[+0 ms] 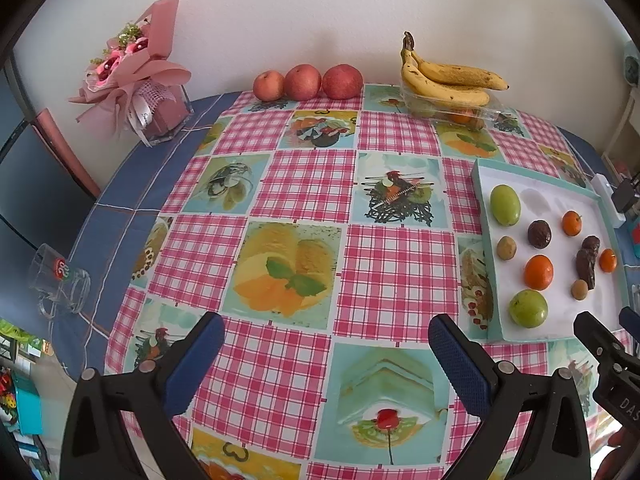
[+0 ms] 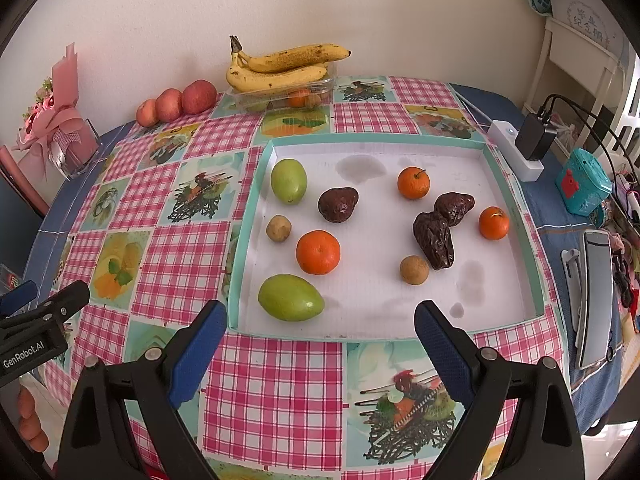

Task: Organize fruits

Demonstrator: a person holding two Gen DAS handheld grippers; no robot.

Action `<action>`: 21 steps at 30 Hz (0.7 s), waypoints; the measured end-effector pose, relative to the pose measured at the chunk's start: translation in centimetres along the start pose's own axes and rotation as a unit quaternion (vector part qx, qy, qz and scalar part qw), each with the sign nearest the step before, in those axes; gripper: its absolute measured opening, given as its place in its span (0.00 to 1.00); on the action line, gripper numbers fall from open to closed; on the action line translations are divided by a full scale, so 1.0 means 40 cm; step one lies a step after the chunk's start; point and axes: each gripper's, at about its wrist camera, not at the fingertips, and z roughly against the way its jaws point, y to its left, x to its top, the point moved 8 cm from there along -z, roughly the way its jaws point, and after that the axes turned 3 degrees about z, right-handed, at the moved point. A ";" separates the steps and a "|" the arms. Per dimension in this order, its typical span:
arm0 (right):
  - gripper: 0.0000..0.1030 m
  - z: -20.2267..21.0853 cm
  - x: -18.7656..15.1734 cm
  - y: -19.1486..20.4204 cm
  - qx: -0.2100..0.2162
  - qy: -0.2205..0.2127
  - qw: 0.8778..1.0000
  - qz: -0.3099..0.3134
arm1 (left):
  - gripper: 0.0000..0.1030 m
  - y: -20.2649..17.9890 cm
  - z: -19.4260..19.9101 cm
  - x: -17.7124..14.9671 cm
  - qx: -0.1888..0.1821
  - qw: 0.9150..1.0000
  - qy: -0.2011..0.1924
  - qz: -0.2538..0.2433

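Right gripper (image 2: pixel 320 344) jaws spread, empty; shallow tray (image 2: pixel 516 220) at 12 o'clock, green mango (image 2: pixel 290 298) nearest, near left fingertip. Left gripper (image 1: pixel 326 348) likewise spread, empty; tray (image 1: pixel 486 240) at 2 o'clock.

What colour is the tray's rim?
Teal; the tray rim borders a white floor, clearest in the right wrist view.

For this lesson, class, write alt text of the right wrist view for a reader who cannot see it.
A shallow white tray on a checked tablecloth holds three oranges, two green fruits, dark wrinkled fruits and two small brown ones. The open right hand-held gripper hovers before it; bananas and apples line the wall.
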 end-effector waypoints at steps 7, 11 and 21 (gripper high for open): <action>0.92 -0.002 0.000 -0.004 0.000 0.002 1.000 0.003 | 1.00 0.001 0.000 -0.001 0.000 1.000 0.000 0.000; 0.92 -0.002 -0.003 -0.004 0.000 0.003 1.000 0.004 | 1.00 0.005 0.002 -0.002 0.001 1.000 0.000 0.001; 0.92 -0.003 -0.001 -0.006 0.001 0.004 1.000 0.007 | 1.00 0.011 0.002 -0.001 0.002 1.000 0.000 0.004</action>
